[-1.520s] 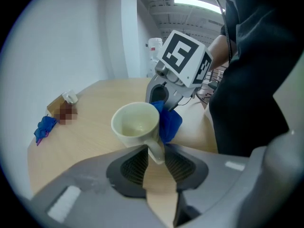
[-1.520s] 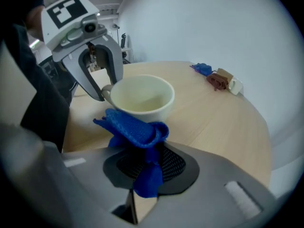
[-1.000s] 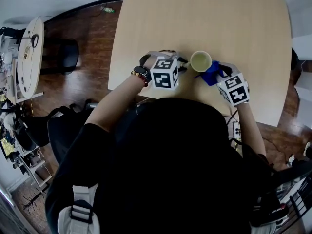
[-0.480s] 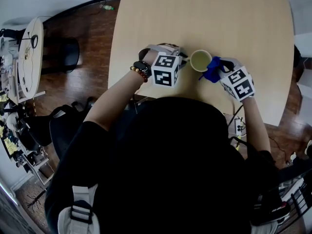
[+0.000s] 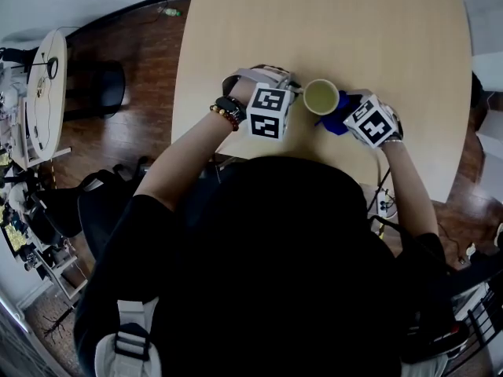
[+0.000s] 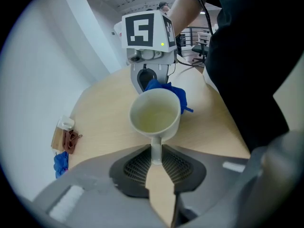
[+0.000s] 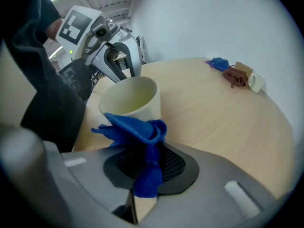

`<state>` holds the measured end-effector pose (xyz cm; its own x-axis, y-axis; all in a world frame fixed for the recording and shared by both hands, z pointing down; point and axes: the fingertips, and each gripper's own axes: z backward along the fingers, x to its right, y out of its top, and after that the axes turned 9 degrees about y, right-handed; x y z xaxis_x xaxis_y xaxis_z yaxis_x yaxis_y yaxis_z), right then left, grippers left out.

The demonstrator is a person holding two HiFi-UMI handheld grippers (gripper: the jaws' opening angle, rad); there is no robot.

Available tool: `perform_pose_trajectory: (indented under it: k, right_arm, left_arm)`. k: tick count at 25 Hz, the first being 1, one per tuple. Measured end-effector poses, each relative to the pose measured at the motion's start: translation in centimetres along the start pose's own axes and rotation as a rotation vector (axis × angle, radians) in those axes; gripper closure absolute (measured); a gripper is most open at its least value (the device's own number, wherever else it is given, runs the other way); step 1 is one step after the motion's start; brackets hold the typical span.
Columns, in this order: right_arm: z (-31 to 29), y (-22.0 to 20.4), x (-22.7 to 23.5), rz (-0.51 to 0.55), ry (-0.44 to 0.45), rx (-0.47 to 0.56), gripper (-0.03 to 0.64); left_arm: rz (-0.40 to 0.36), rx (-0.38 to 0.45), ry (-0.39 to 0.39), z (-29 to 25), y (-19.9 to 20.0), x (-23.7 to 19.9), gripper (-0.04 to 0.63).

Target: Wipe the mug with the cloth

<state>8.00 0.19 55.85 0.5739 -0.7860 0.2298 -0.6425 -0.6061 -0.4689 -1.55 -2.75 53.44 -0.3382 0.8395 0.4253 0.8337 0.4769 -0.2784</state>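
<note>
A pale cream mug (image 5: 321, 96) stands upright near the table's front edge. My left gripper (image 5: 296, 100) is at its left. Its jaws have just been closing, and its pads now press on the mug's handle (image 6: 156, 147). In the left gripper view the mug (image 6: 156, 114) is straight ahead, with the blue cloth (image 6: 174, 92) behind it. My right gripper (image 5: 346, 114) is shut on the blue cloth (image 7: 138, 129). It holds the bunched cloth against the mug's right side (image 7: 131, 98), low on the wall. The mug looks empty inside.
The light wooden table (image 5: 330, 22) runs far beyond the mug. At its far end lie a brown and white bundle (image 7: 240, 76) and a small blue thing (image 7: 217, 63). The front edge is just behind both grippers. Chairs and clutter stand on the floor at the left.
My right gripper has come down and in toward the mug, bringing the cloth against its side. The left gripper has shifted slightly and its jaws have narrowed round the handle.
</note>
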Motion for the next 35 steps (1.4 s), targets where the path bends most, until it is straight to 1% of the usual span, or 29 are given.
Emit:
perform_pose_trajectory:
  k: [3,8,11,15,18,20,23,25,27,31,33,35]
  right_arm:
    - [0.9,0.3,0.5,-0.046,0.024,0.062,0.552]
    - [4.5,2.7,1.7,-0.127,0.077,0.235,0.552]
    - [5.6,4.0,1.8,-0.137,0.136,0.277,0.552]
    - [4.8,4.2,1.5,-0.137,0.253,0.274,0.554]
    - [4.3,3.8,1.0,-0.160,0.358,0.279,0.554]
    - [3.7,3.3,0.7,-0.159,0.403,0.261,0.554]
    - [2.4,2.6,0.9,-0.162,0.422,0.225,0.554]
    - [1.2,2.2,1.0,-0.166,0.420,0.199,0.554]
    - [0.3,1.9,1.2,-0.141,0.407,0.157,0.554]
    - [-0.1,1.5,0.9,-0.075,0.388,0.081,0.554]
    - [0.1,1.6,0.8,-0.085,0.418,0.089,0.554]
    - [0.6,2.1,0.9,-0.115,0.477,0.137,0.555]
  left_arm:
    - [-0.009,0.005,0.008,-0.2,0.1,-0.6,0.523]
    - [-0.046,0.022,0.013,-0.3,0.2,-1.1,0.525]
    - [-0.070,0.032,0.017,-0.2,0.3,-1.2,0.525]
    - [-0.102,0.040,0.028,-0.4,0.5,-1.7,0.525]
    - [-0.098,0.060,0.039,-0.4,0.7,-1.7,0.520]
    - [-0.093,0.070,0.046,-0.4,0.9,-1.7,0.516]
    - [-0.095,0.077,0.045,-0.4,1.1,-1.7,0.514]
    - [-0.089,0.087,0.041,-0.3,1.1,-1.5,0.514]
    - [-0.081,0.095,0.044,-0.3,1.1,-1.3,0.512]
    - [-0.072,0.089,0.100,-0.2,1.4,-1.5,0.511]
    - [-0.048,0.087,0.120,0.0,1.4,-1.5,0.511]
    - [-0.033,0.092,0.129,0.0,1.4,-1.7,0.511]
